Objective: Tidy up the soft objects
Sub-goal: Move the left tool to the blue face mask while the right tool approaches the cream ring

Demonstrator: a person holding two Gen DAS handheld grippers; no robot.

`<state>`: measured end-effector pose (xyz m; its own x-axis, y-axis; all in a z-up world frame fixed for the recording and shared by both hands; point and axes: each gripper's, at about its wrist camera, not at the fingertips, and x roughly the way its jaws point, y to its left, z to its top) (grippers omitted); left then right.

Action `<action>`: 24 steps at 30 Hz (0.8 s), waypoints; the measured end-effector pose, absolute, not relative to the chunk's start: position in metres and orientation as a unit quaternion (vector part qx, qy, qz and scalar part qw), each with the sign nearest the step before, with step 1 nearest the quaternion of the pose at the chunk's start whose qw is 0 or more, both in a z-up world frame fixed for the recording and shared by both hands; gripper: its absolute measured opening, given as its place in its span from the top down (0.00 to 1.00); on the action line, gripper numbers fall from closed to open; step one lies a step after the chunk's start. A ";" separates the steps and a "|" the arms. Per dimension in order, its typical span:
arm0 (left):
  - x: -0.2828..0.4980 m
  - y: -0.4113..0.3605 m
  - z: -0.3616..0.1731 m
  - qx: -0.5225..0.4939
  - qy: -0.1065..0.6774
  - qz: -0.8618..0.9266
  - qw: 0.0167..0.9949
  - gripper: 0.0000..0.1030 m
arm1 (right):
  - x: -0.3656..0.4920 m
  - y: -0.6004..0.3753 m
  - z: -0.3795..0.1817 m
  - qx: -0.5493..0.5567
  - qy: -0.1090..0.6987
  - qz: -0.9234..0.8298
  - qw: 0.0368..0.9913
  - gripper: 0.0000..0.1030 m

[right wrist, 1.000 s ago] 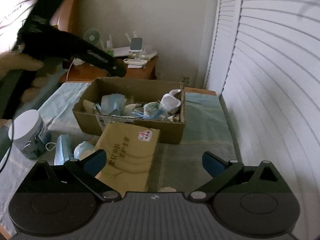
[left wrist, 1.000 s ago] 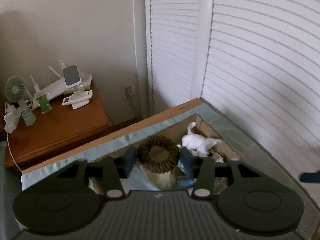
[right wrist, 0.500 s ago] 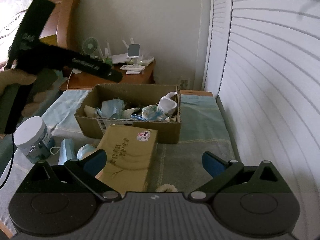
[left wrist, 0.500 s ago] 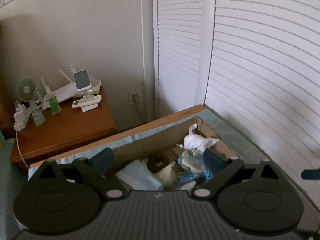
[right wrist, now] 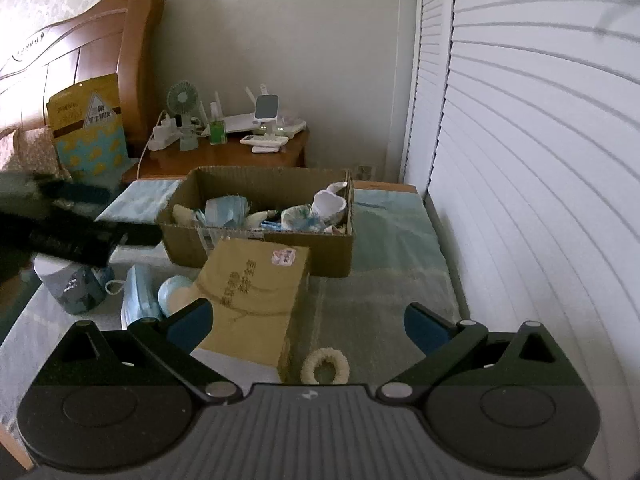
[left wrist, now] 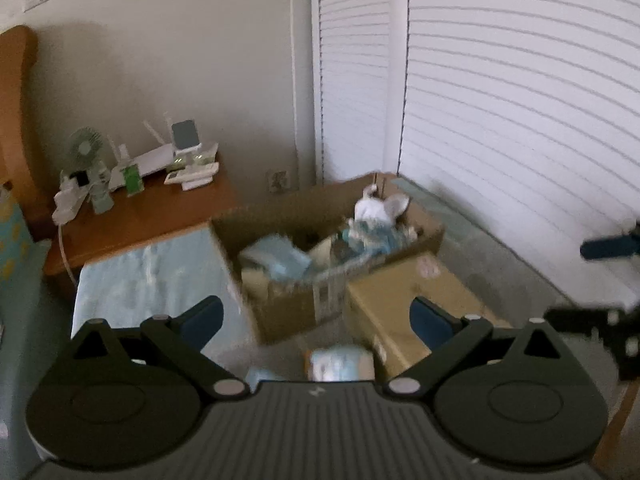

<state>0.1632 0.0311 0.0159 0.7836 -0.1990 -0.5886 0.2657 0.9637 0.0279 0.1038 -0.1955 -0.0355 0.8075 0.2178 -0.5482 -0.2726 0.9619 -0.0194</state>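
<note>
Left gripper (left wrist: 316, 316): fingers spreading wide apart, gripping nothing.
Right gripper (right wrist: 308, 320): fingers standing apart, gripping nothing.
Cardboard box (right wrist: 256, 236): sitting toward the bed's (right wrist: 384, 280) far edge.

Dark printed characters on tan box (right wrist: 256, 280) & yellow bag (right wrist: 86, 120), too blurry to read.

You're in a dim bedroom with a plain cream wall (right wrist: 280, 60), white louvred shutters (right wrist: 540, 160) down the right, a carved wooden headboard (right wrist: 80, 52) and a gadget-cluttered wooden nightstand (right wrist: 224, 158) in the corner.
</note>
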 end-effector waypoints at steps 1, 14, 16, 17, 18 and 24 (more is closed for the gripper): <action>0.157 0.031 0.012 0.053 0.305 -0.120 0.943 0.03 | 0.103 -0.196 -0.036 -0.049 0.282 0.127 0.950 0.00; 0.132 0.041 -0.034 0.010 0.330 -0.051 0.942 0.03 | 0.094 -0.208 -0.078 -0.076 0.311 0.106 0.941 0.00; 0.133 0.040 -0.038 0.010 0.331 -0.046 0.942 0.03 | 0.096 -0.210 -0.087 -0.077 0.323 0.103 0.937 0.00; 0.134 0.039 -0.039 0.010 0.332 -0.043 0.942 0.03 | 0.097 -0.210 -0.091 -0.078 0.330 0.101 0.935 0.00; 0.134 0.039 -0.041 0.009 0.332 -0.039 0.942 0.02 | 0.098 -0.211 -0.095 -0.079 0.334 0.100 0.934 0.00; 0.142 0.036 -0.053 0.019 0.347 -0.031 0.937 0.01 | 0.102 -0.211 -0.105 -0.077 0.346 0.103 0.929 0.00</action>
